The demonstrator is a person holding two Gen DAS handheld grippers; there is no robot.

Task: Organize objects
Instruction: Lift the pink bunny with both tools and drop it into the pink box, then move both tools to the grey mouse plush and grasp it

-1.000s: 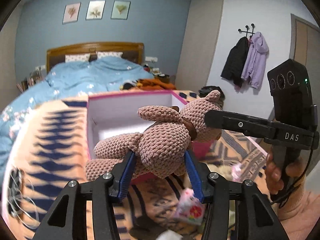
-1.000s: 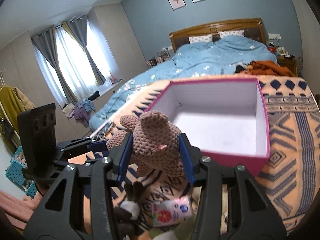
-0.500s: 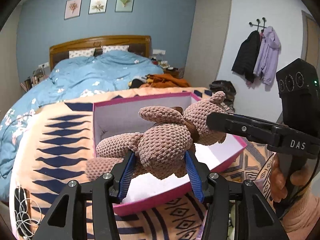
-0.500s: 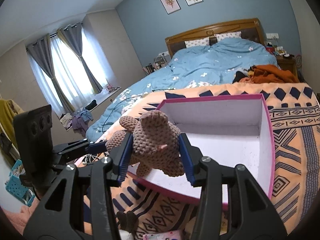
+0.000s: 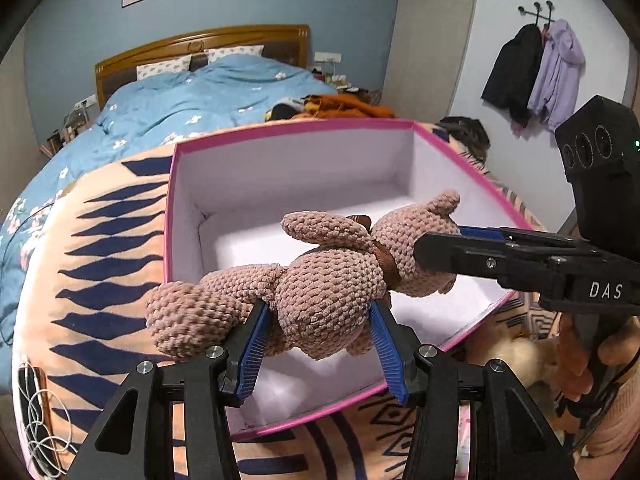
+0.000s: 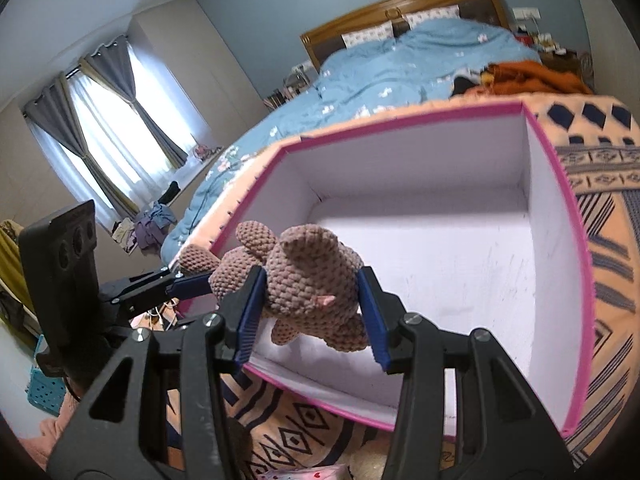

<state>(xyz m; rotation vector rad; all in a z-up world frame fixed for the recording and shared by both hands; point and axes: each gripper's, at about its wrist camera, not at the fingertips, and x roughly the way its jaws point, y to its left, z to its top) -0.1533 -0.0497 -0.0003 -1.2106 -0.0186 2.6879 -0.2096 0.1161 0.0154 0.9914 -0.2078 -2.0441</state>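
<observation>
A brown crocheted teddy bear (image 5: 320, 288) hangs in the air above the near part of a pink box (image 5: 176, 168) with a white inside. My left gripper (image 5: 316, 320) is shut on the bear's belly. My right gripper (image 6: 310, 300) is shut on the bear's head (image 6: 308, 276), and in the left wrist view that gripper (image 5: 440, 256) comes in from the right. The box (image 6: 556, 168) lies open on a peach blanket with dark blue patterns, and nothing is inside it.
The peach blanket (image 5: 100, 264) covers the foot of a bed with a blue duvet (image 5: 200, 96). A white cable (image 5: 36, 432) lies coiled at the blanket's left edge. Small pink packets (image 6: 304, 474) and a pale soft toy (image 5: 520, 360) lie on the near side of the box. Coats (image 5: 536, 68) hang on the right wall.
Both grippers have carried the bear forward and down, from in front of the box to above its near part. The grips have not changed.
</observation>
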